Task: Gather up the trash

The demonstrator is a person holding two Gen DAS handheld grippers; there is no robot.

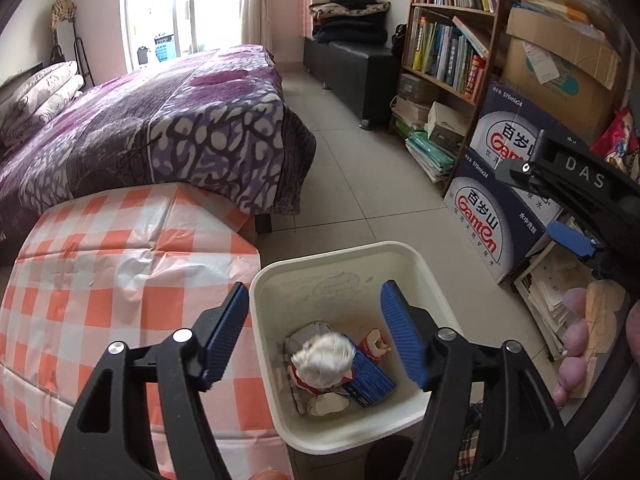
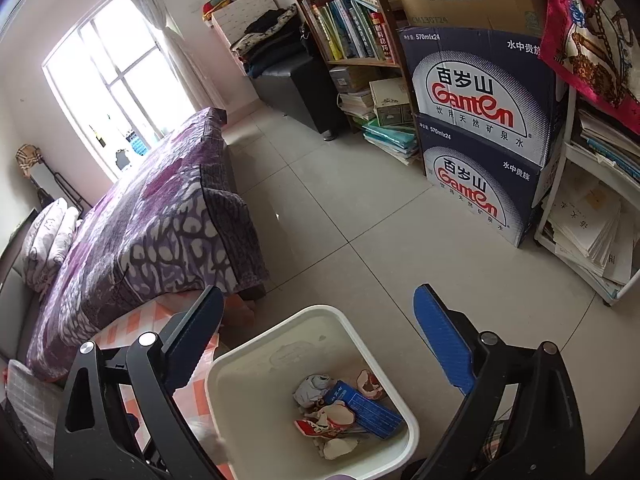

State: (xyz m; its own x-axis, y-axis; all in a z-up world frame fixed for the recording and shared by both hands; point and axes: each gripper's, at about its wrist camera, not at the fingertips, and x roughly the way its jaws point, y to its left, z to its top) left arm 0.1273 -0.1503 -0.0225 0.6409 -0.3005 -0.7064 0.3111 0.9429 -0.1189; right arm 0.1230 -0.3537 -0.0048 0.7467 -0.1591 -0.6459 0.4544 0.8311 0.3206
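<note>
Two grippers hang over one white bin, and neither is carrying anything. Farthest left is the surface (image 1: 120, 280) under its orange-and-white checked cloth; no rubbish is visible on the part that shows. The left gripper (image 1: 316, 332) comes next, its jaws spread wide with nothing between them, poised right above the bin (image 1: 340, 252), which stands on the floor tight against the surface's edge, presumably so scraps can go straight down into it. Framed between the blue pads is a white crumpled wad (image 1: 323, 358); it looks blurred, so I cannot tell whether it lies on the heap or is falling toward it. Beneath it sit a flattened blue carton (image 1: 370, 380), red-and-white wrappers (image 1: 374, 344) and torn paper, all down in the bin.

To the right, the right gripper (image 2: 320, 344) is held a little higher, its jaws likewise spread and bare, pointing down at the same bin (image 2: 280, 320); from there I can pick out the wad (image 2: 314, 388), the carton (image 2: 368, 410) and the wrappers (image 2: 368, 384) at the bottom. Beyond, on the far right, stacked water cartons (image 2: 480, 128) and a bookshelf (image 1: 448, 40) line the wall.

I'd judge the collecting is near its end.
</note>
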